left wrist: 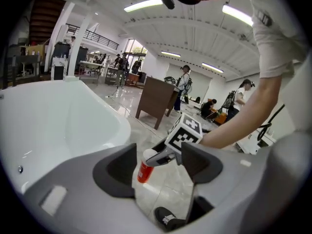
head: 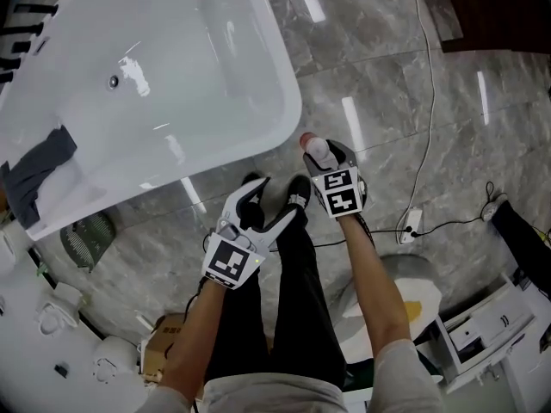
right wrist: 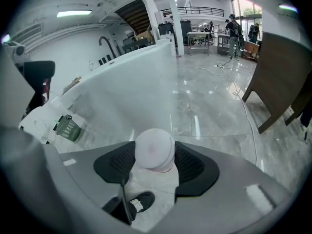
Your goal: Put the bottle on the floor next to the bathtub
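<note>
Your right gripper grips the bottle between wide jaws, at the frame centre. Your left gripper stands open and empty, lower right of the bathtub.

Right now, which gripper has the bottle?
The right gripper: its jaws clamp the bottle just below its white cap. The left gripper stands open and empty.

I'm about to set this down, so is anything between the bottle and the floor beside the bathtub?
Nothing visible. The right gripper holds the bottle over bare floor just beside the bathtub; the person's shoe sits nearer the body, and the cable lies further right.
</note>
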A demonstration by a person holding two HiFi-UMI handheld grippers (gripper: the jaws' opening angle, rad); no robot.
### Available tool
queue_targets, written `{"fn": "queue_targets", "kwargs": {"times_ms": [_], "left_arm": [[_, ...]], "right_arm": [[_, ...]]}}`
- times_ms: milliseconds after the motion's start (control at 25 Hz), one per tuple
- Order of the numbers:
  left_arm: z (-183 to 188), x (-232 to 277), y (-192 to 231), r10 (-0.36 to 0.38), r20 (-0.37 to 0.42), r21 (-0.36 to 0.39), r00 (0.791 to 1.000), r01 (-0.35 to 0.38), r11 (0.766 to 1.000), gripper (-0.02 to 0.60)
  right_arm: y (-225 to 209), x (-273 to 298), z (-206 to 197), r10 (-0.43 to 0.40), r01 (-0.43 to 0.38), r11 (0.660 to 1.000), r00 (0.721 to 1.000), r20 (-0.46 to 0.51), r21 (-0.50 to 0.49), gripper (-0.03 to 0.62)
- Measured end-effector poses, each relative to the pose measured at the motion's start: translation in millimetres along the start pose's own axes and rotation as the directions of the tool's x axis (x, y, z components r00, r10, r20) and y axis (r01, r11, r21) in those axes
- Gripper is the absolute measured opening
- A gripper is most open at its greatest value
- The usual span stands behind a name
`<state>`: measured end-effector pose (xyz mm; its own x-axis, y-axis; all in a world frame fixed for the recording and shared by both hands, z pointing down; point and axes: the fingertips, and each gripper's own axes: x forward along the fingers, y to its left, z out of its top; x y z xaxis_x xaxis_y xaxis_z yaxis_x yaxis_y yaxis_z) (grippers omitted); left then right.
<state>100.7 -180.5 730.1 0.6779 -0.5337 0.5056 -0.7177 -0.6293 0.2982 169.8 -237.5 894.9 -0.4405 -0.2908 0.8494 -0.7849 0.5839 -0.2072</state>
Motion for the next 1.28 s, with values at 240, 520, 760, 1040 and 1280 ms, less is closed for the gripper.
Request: {"fn": "queue_targets", "kwargs": {"times_ms": [240,520,760,1040,1280], "left_arm": [[-9,10,-3,0.027,-0.040,-0.023,0.999,-0.028,0.999,0.339],[-24,24,-8,-0.019,-0.078,-0.058,0.997,0.015,0.998,0.339],[-56,38,6,-0.037,-0.086,-0.079,0.996,0.030,0.996,0.339],[-68,60,9,-0.095,-0.079,-0.090,0.992,0.088,0.992,0.339],[-94,79,7,-0.139,-0.107,-0.108,0.985,0.127,0.986,0.339]], "right_arm": [[-24,46,-17,-0.010,0.010,1.000,1.000,-0.028,-0.010,0.250],[-52,80,-22,-0.041,0.041,0.999,0.999,-0.019,0.012,0.249],[-63,108,-37,-0.076,0.077,0.996,0.997,-0.022,0.050,0.249],[-63,148,-66,-0.064,0.065,0.998,0.996,-0.057,0.011,0.245],[-64,179,-89,-0.059,0.050,0.995,0.992,-0.108,-0.083,0.244]]}}
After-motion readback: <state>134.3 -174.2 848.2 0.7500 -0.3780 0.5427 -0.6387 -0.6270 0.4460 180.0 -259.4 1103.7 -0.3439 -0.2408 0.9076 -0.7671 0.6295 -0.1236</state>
